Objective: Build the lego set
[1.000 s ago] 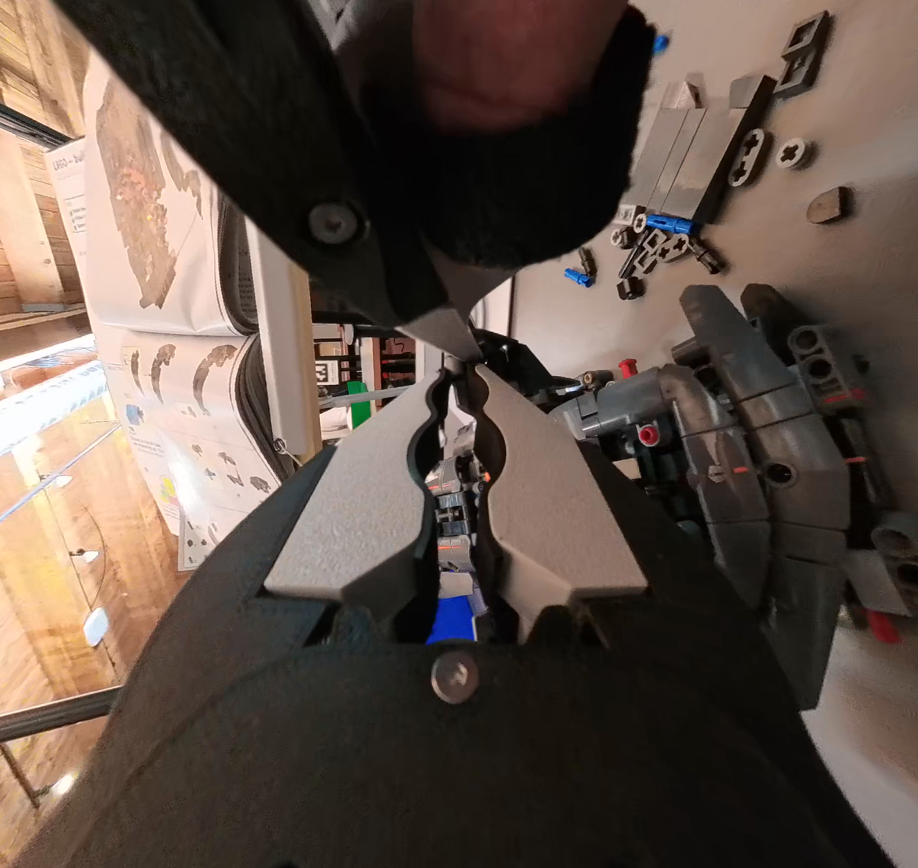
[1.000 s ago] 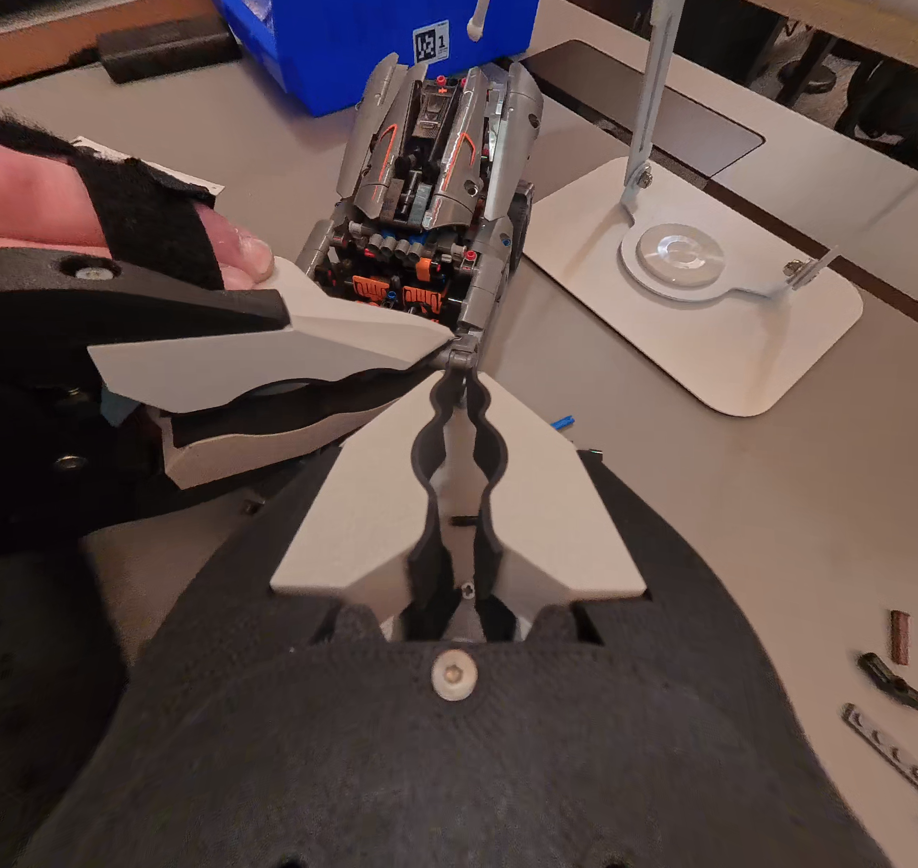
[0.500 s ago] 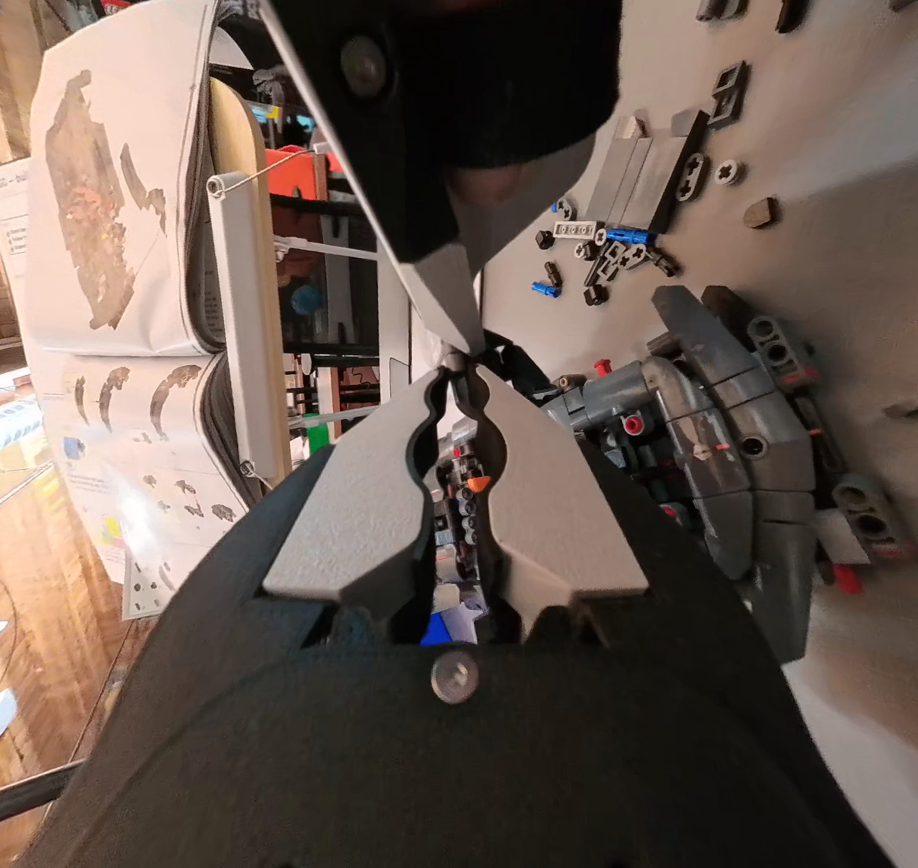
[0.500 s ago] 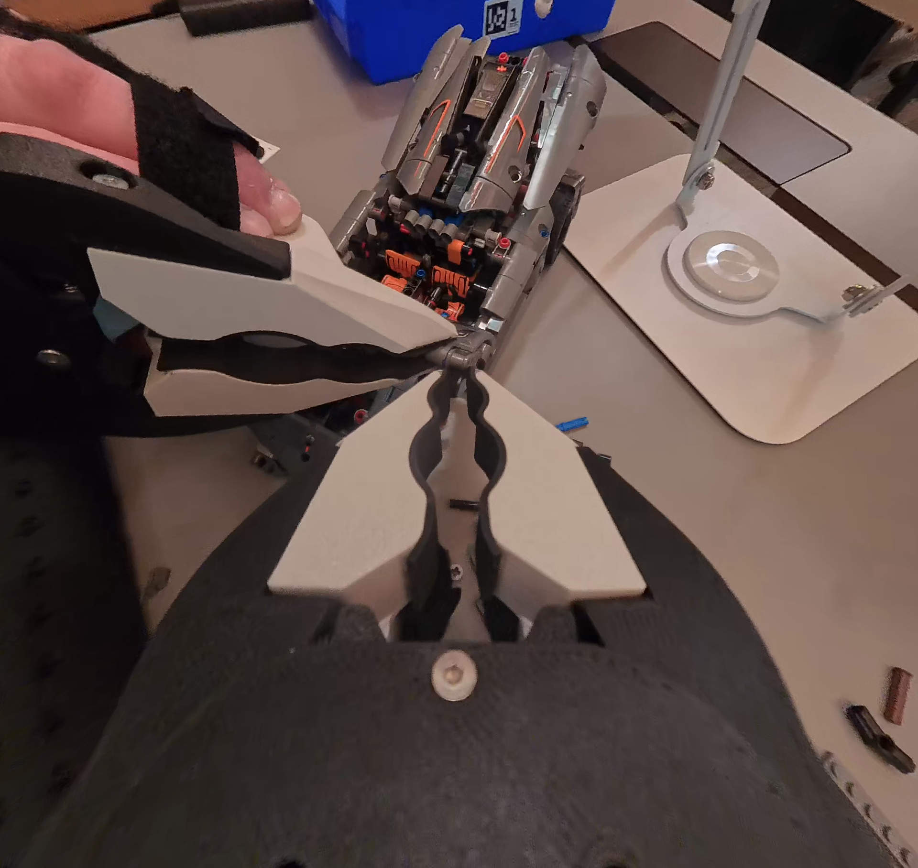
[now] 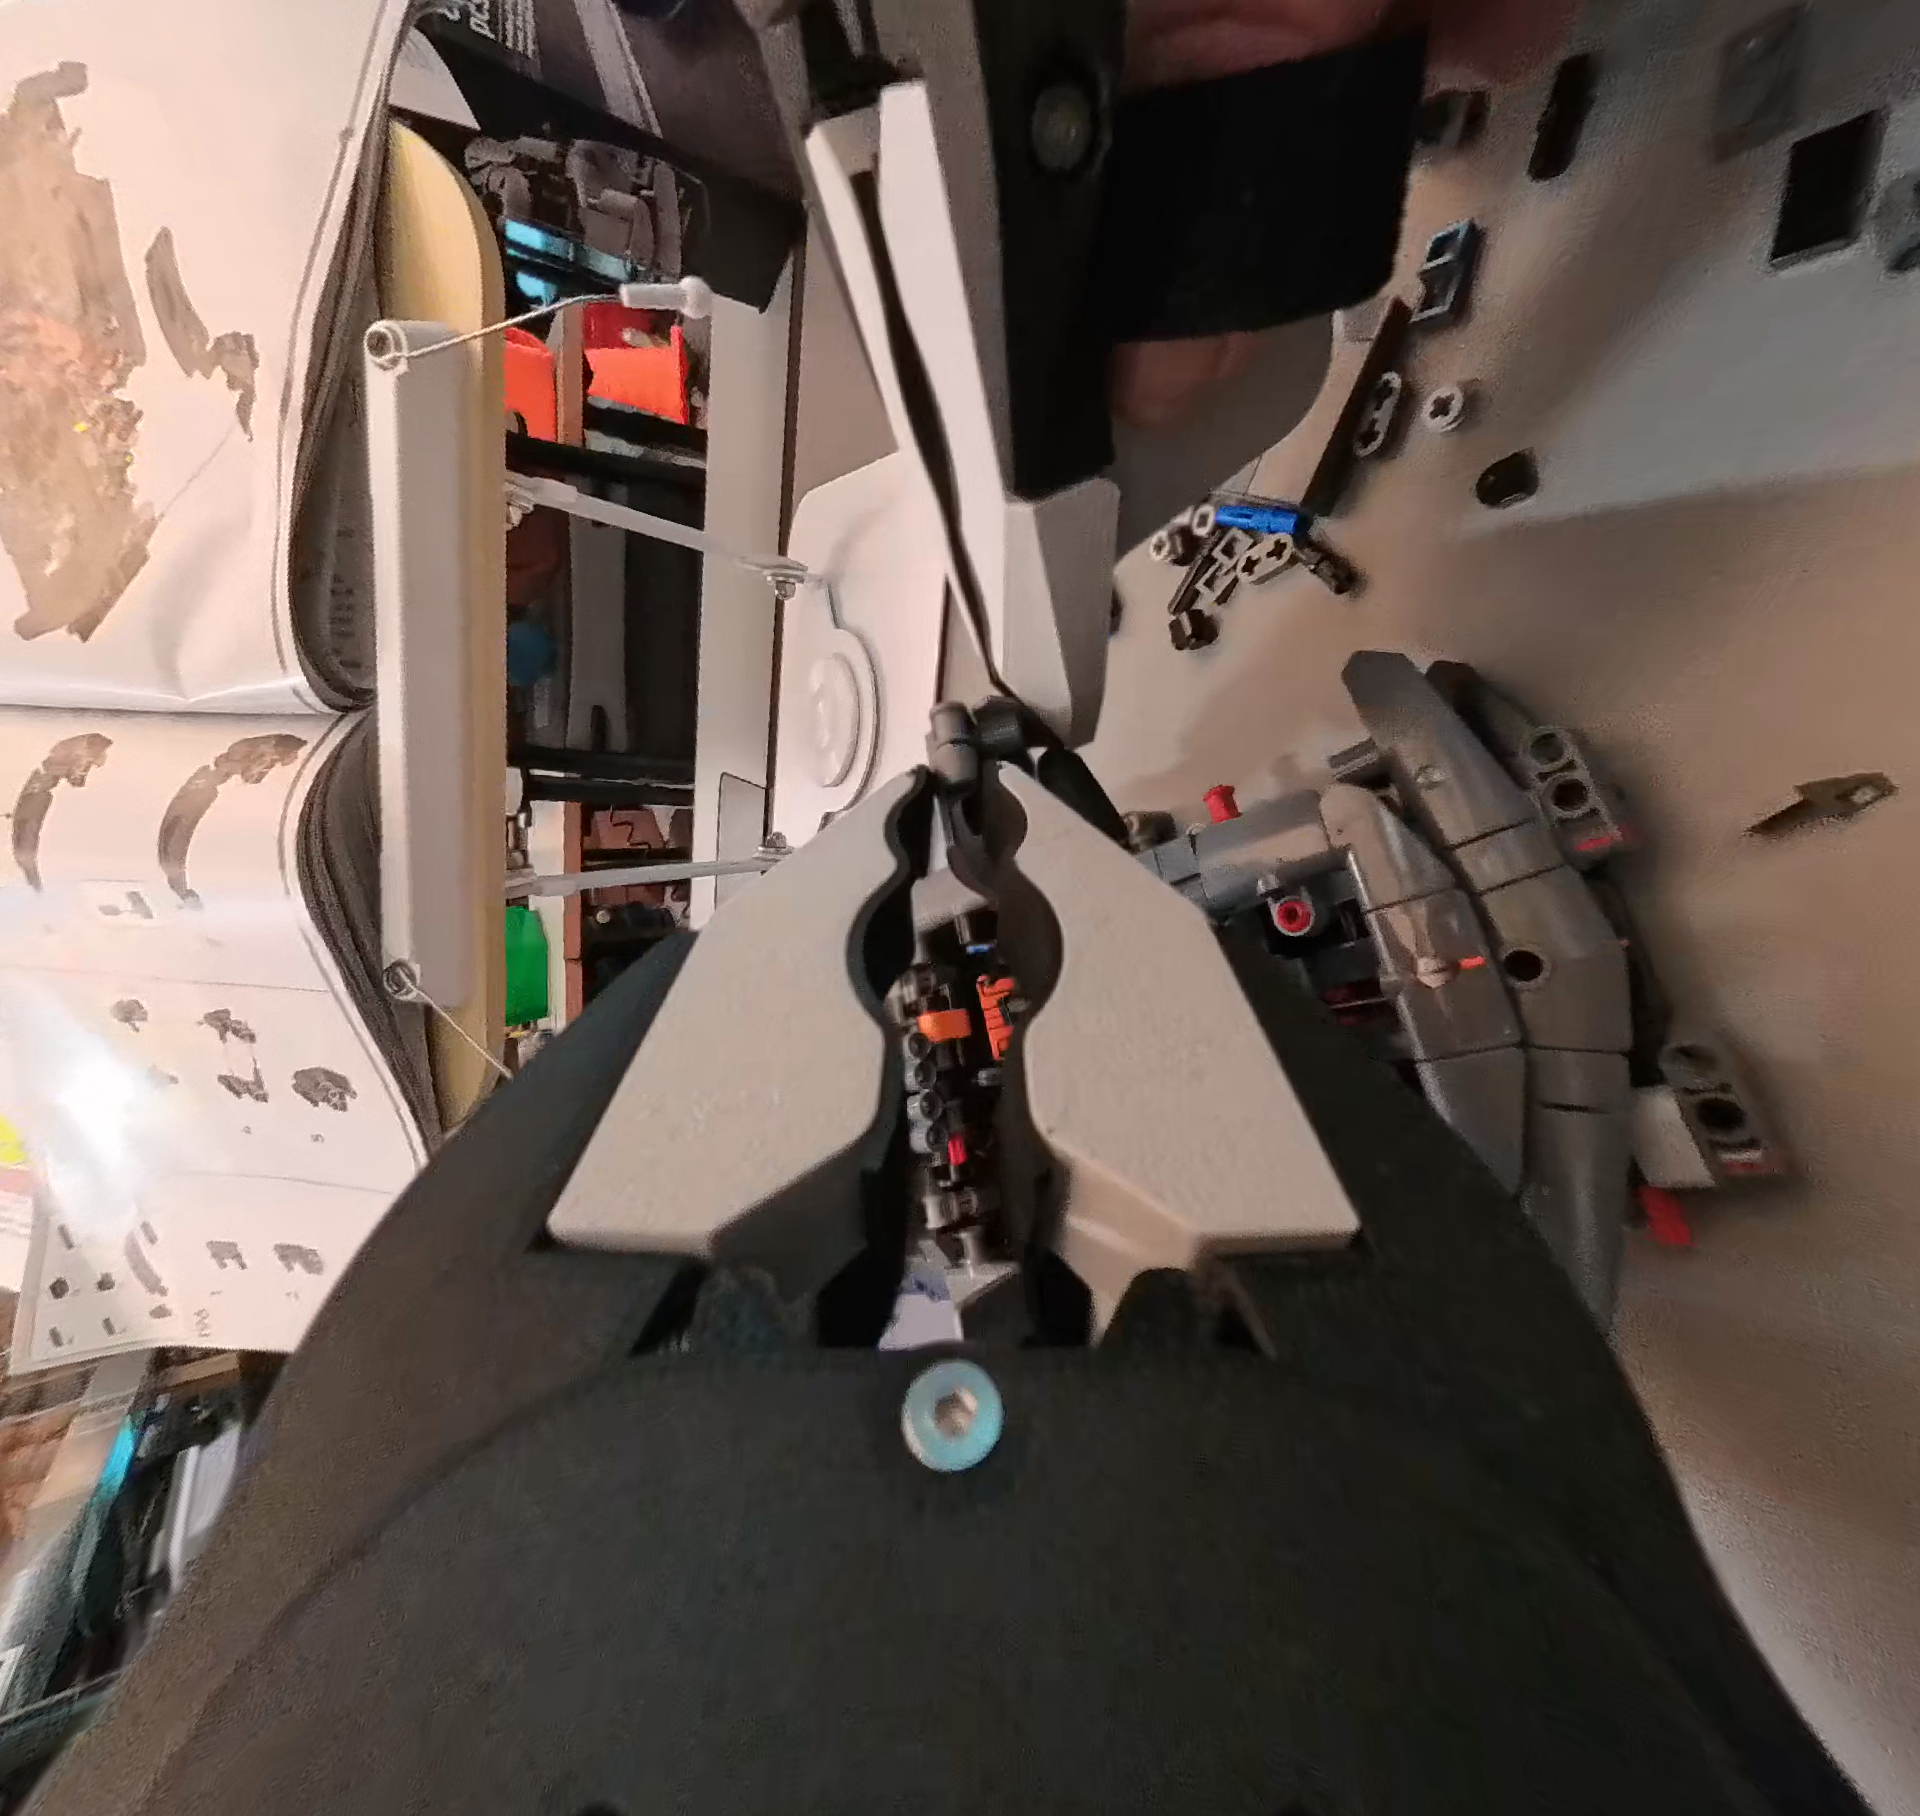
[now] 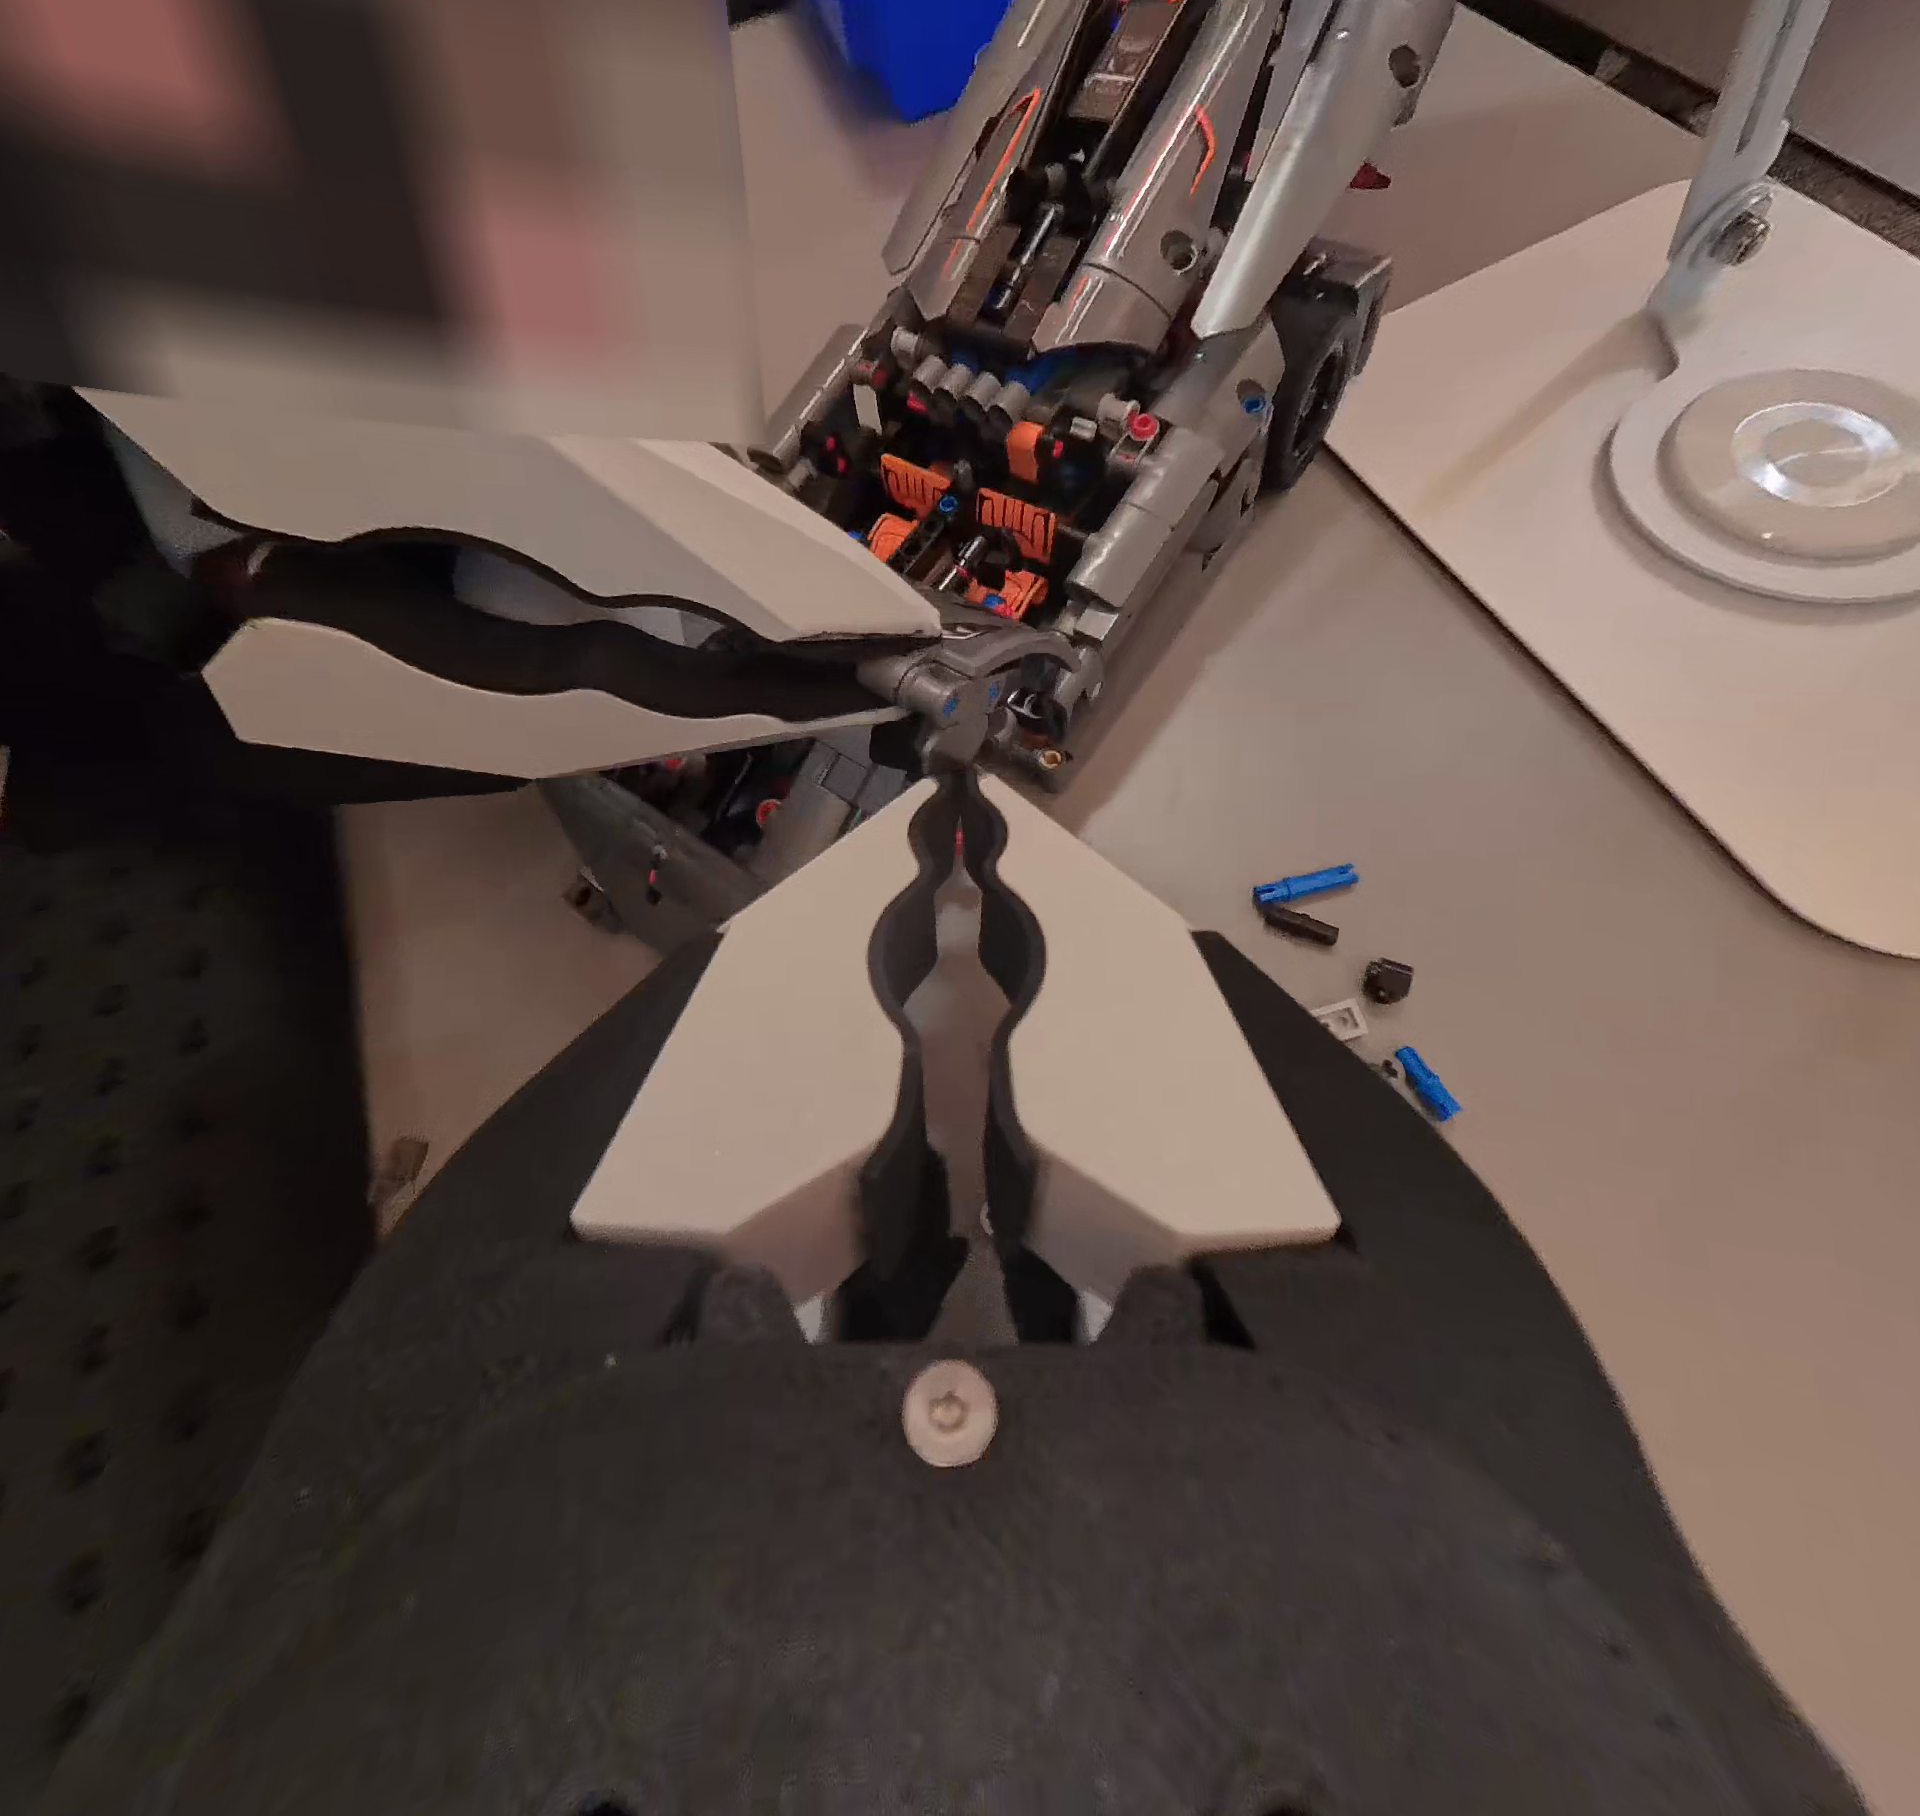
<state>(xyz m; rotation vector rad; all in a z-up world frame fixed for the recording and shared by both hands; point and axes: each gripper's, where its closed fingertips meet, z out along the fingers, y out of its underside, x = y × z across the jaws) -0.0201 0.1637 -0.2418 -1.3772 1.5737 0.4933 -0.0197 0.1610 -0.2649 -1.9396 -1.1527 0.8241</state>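
Note:
A small grey Lego connector [image 6: 961, 691] with blue pins hangs in the air just in front of the grey and orange Lego car model [image 6: 1122, 260]. My right gripper [image 6: 956, 784] is shut on its lower end. My left gripper [image 6: 914, 670] comes in from the left and is shut on the same piece. In the left wrist view the left gripper [image 5: 961, 769] pinches the connector [image 5: 951, 738], and the right gripper [image 5: 1034, 717] reaches down from above. The car model [image 5: 1475, 935] lies to the right there.
A blue bin [image 6: 894, 0] stands behind the model. A white stand base [image 6: 1507, 727] with a round lens lies to the right. Loose blue and black pins [image 6: 1304, 883] lie on the table. An open instruction booklet [image 5: 156, 416] and scattered dark pieces [image 5: 1247, 551] show in the left wrist view. The grippers are tip to tip, or close to it.
Both grippers have moved together toward the car model, still shut on the small connector. The model now looks larger and nearer in the right wrist view.

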